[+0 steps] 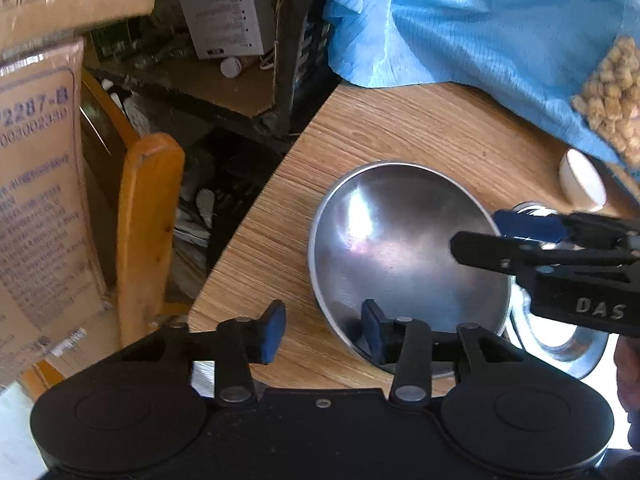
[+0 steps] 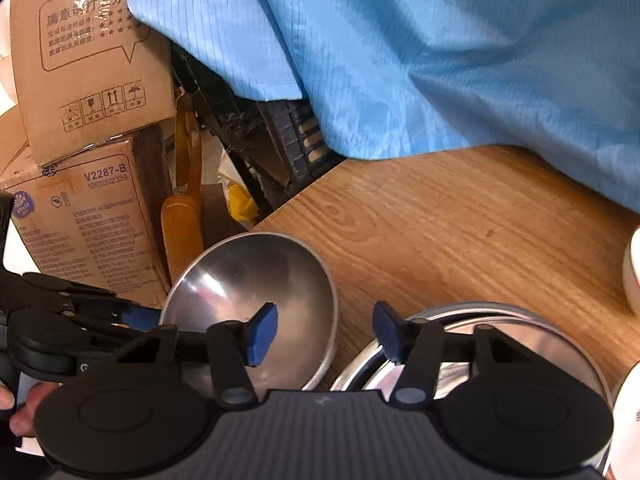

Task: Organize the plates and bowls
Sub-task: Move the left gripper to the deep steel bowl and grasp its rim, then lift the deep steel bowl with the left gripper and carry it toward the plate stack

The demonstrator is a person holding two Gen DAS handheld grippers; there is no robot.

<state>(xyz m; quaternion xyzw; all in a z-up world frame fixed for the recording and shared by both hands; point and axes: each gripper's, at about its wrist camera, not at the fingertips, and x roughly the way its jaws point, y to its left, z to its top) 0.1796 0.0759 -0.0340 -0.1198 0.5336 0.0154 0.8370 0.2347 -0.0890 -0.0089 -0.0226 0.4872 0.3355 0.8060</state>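
Note:
A steel bowl [image 1: 404,256] sits near the corner of the wooden table [image 1: 420,128]; it also shows in the right wrist view [image 2: 256,280]. My left gripper [image 1: 326,330] is open, its jaws straddling the bowl's near rim, one finger inside and one outside. My right gripper [image 2: 324,332] is open, its jaws spanning the gap between the bowl and a second steel dish [image 2: 500,320]. In the left wrist view the right gripper [image 1: 500,228] reaches over the bowl's right rim, with the second dish [image 1: 560,340] under it.
A blue cloth [image 1: 460,20] drapes over the table's far side. A white dish [image 1: 580,178] and a bag of brown pieces [image 1: 612,92] lie at the right. Cardboard boxes [image 2: 88,216] and a wooden chair [image 1: 148,220] stand off the table's left edge.

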